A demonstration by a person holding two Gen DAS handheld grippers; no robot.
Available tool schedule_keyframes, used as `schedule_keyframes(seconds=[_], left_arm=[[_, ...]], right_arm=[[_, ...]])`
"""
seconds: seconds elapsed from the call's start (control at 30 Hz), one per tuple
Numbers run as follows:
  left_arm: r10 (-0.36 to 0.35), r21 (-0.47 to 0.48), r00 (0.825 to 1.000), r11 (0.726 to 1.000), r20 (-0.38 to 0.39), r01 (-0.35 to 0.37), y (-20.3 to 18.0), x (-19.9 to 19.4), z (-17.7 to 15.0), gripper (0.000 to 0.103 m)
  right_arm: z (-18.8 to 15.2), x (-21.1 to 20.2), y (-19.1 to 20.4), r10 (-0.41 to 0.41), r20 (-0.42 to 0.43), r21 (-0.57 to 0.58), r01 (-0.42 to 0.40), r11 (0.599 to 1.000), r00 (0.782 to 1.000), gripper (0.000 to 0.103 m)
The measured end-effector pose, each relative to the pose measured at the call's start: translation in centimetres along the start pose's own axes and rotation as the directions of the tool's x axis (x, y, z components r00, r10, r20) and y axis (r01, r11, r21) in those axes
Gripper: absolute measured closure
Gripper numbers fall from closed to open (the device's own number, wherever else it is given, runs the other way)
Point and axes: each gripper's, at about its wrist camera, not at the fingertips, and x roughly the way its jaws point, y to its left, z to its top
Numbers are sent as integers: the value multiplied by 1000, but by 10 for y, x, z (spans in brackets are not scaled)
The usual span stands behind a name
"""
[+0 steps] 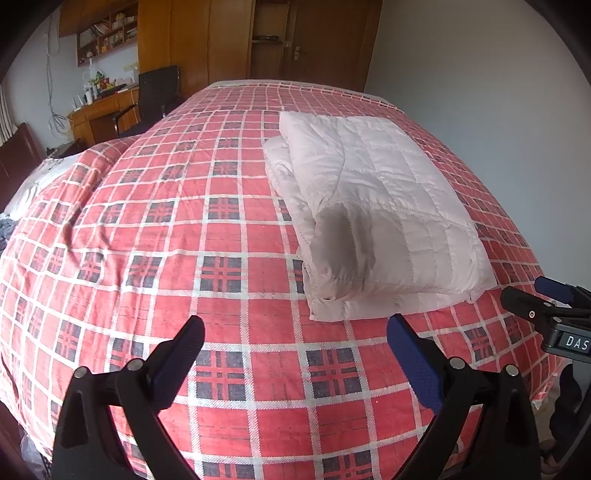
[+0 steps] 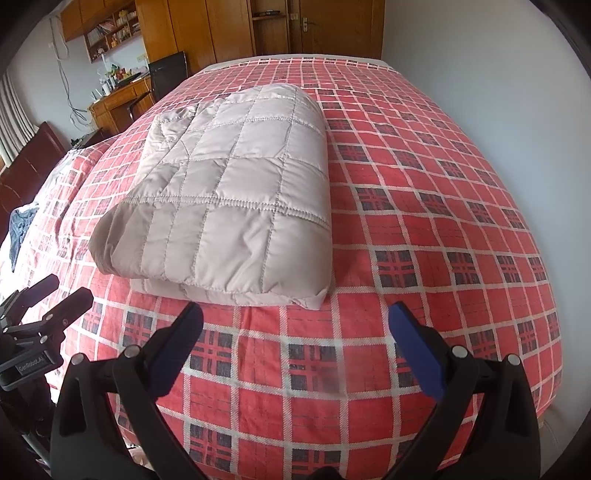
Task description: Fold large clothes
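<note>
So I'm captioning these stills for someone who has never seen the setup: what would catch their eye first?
First the red plaid bedspread, which covers the whole bed and fills both views. Next the pale quilted garment, folded into a thick rectangle on the bedspread near its close edge. Then the two hand-held grippers at the bottom, the left hand-held gripper and the right hand-held gripper, both open and clear of the fabric.

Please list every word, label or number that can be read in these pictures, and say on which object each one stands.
"DAS": white letters on the right gripper body, cut off by the picture edge.
"GenRobot.AI": label on the left gripper body, small, partly hidden at its end.
Books on the wall shelf: too small to read.
</note>
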Motion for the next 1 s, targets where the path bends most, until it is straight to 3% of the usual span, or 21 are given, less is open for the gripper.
schedule_keyframes(seconds=[1.0], left_arm=[[16,12,1000,1000,1,-16,-2,2,-2,4]], right_arm=[[-1,5,-3,-29,2,10,29,1000,1000,3]])
